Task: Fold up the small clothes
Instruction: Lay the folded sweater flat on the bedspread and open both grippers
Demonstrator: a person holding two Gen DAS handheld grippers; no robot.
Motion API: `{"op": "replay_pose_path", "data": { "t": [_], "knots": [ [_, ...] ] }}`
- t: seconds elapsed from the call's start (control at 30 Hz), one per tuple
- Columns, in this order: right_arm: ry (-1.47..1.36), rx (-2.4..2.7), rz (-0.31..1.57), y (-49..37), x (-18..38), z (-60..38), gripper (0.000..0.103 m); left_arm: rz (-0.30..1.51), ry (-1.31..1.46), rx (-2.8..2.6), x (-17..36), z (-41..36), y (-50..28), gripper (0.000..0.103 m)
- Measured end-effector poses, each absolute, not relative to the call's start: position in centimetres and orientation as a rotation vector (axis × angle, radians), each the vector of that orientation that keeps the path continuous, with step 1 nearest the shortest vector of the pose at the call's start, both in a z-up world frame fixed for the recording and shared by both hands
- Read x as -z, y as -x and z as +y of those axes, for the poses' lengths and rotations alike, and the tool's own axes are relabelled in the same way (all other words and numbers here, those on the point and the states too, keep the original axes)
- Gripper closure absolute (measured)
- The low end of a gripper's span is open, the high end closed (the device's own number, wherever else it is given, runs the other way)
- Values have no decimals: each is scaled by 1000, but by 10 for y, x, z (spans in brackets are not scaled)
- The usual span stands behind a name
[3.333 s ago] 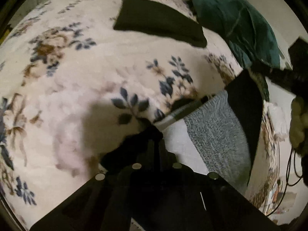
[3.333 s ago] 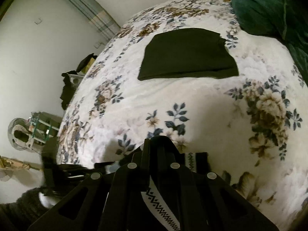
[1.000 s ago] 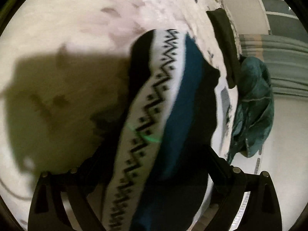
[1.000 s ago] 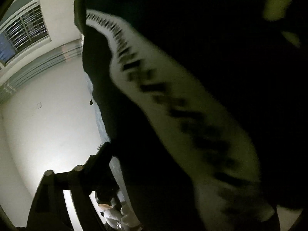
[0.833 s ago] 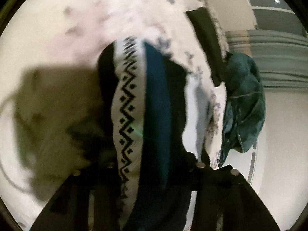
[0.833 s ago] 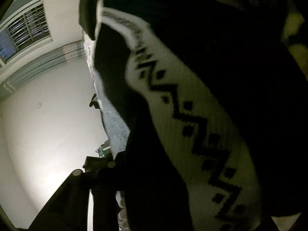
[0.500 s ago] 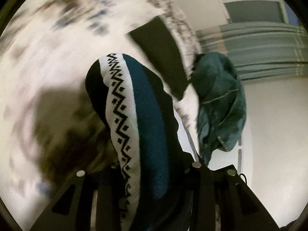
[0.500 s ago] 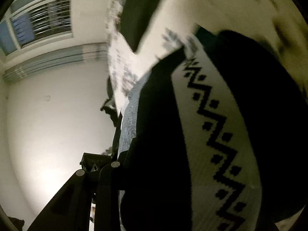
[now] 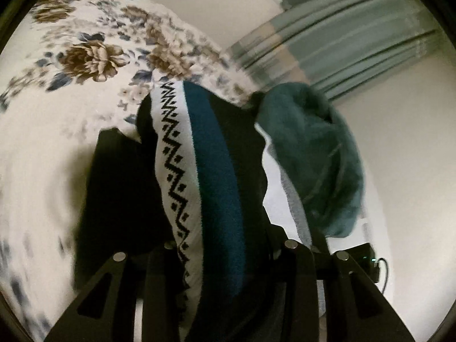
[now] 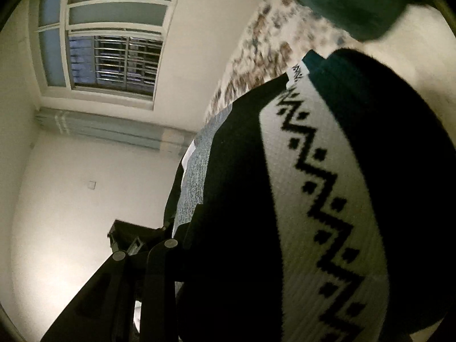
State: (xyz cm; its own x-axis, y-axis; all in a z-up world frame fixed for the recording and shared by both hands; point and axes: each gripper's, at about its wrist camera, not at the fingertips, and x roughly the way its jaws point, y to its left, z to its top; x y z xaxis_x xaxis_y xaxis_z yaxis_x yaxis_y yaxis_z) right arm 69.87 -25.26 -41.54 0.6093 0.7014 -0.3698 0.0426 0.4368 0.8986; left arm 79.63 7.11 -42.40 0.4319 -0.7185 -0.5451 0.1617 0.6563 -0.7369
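Under everything spreads the floral bedspread (image 9: 85, 57), white with brown and blue flowers, filling the left of the left wrist view and showing as a blurred strip (image 10: 273, 45) in the right wrist view. Behind it are a pale wall, striped curtains (image 9: 342, 28) and, in the right wrist view, a barred window (image 10: 114, 59).

Next in size is the knitted garment (image 9: 199, 171), lifted off the bedspread and hanging right in front of both cameras. It is black with a white band carrying a black zigzag, and a teal stripe beside that band; a grey speckled part and a white edge show at its right side. In the right wrist view the same garment (image 10: 327, 199) fills most of the frame, zigzag band running top to bottom.

A teal cloth (image 9: 313, 156) lies heaped beyond the garment, at the far edge of the bed. A flat black piece of clothing (image 9: 114, 185) lies on the bedspread to the left, partly behind the garment.

The left gripper (image 9: 228, 262) has its fingers closed onto the garment, the fabric running down between them. The right gripper (image 10: 171, 245) shows only one black finger (image 10: 154, 270); fabric hides the rest, so whether it is clamped is unclear.

No containers are visible.
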Motion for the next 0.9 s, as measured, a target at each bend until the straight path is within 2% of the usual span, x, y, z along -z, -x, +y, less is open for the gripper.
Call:
{"op": "replay_pose_path", "data": {
  "t": [0.17,0.27,0.3,0.33,0.4,0.47,0.5,0.53,0.6,0.67,0.7,0.83,0.9],
  "knots": [
    [-1043,-388,898,-768,497,-231,71,1166,576,503,526,75,-832,71],
    [-1018,-348,984,-775,546,-224,70,1142,631,535,540,85,-820,61],
    [-1030,-350,987,-774,552,-226,63,1139,636,542,539,86,-815,60],
    [-1046,-343,996,-774,557,-230,51,1138,628,541,537,86,-811,60],
    [-1036,-291,1045,-769,555,-242,41,1134,606,522,529,86,-802,59],
    [-960,-241,1063,-764,546,-248,35,1136,568,483,520,84,-800,59],
    [-886,-206,1073,-757,534,-253,33,1133,550,456,513,83,-801,55],
    [-829,-181,1081,-752,524,-257,32,1129,516,419,509,81,-798,38],
    [-662,-102,1115,-742,508,-259,26,1122,404,333,499,75,-790,19],
    [-545,-44,1142,-727,500,-267,20,1101,283,259,489,65,-772,10],
    [-456,7,1151,-723,493,-264,15,1095,221,224,485,59,-763,2],
    [-217,132,1157,-690,474,-267,0,1079,58,158,465,32,-726,0],
    [-102,195,1129,-689,454,-252,0,1076,24,148,457,25,-713,0]
  ]
}}
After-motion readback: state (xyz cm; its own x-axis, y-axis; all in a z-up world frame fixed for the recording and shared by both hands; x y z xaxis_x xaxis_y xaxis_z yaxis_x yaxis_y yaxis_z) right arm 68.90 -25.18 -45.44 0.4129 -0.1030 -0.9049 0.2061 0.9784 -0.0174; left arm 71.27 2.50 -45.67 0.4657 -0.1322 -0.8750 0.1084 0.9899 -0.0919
